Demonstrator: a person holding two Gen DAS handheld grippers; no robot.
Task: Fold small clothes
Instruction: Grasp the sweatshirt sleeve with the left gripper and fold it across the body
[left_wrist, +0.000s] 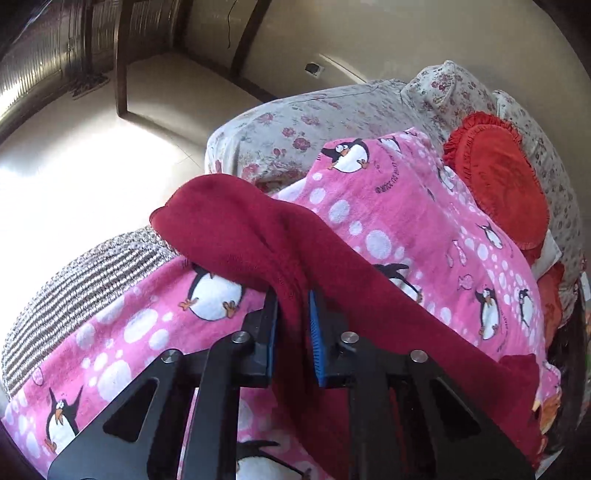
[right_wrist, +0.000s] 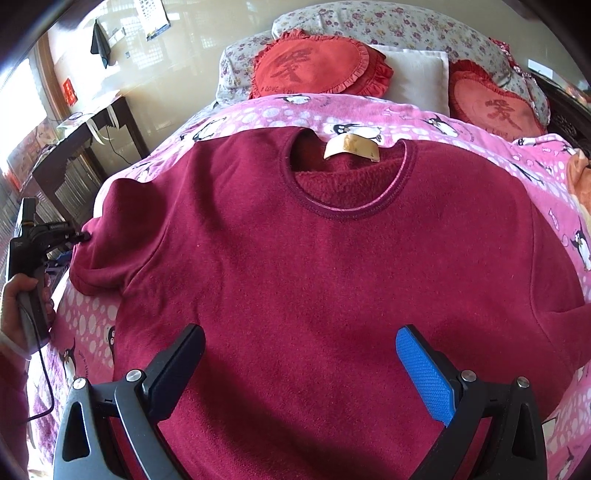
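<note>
A dark red fleece sweater (right_wrist: 314, 258) lies flat, front up, on a pink penguin blanket (right_wrist: 258, 110), its round collar and cream label toward the pillows. In the left wrist view my left gripper (left_wrist: 293, 299) is shut on a fold of the sweater's sleeve (left_wrist: 236, 229), the cloth pinched between the blue pads. Seen in the right wrist view, that left gripper (right_wrist: 83, 236) bites the sleeve end at the far left, held by a hand (right_wrist: 14, 295). My right gripper (right_wrist: 301, 347) hangs open over the sweater's lower middle with nothing between its fingers.
Two red frilled heart cushions (right_wrist: 317, 66) and a white pillow (right_wrist: 413, 74) lie at the head of the bed on a floral quilt (right_wrist: 388, 22). A dark wooden desk (right_wrist: 92, 118) stands left of the bed. A striped grey cover (left_wrist: 85, 273) edges the bed's left side.
</note>
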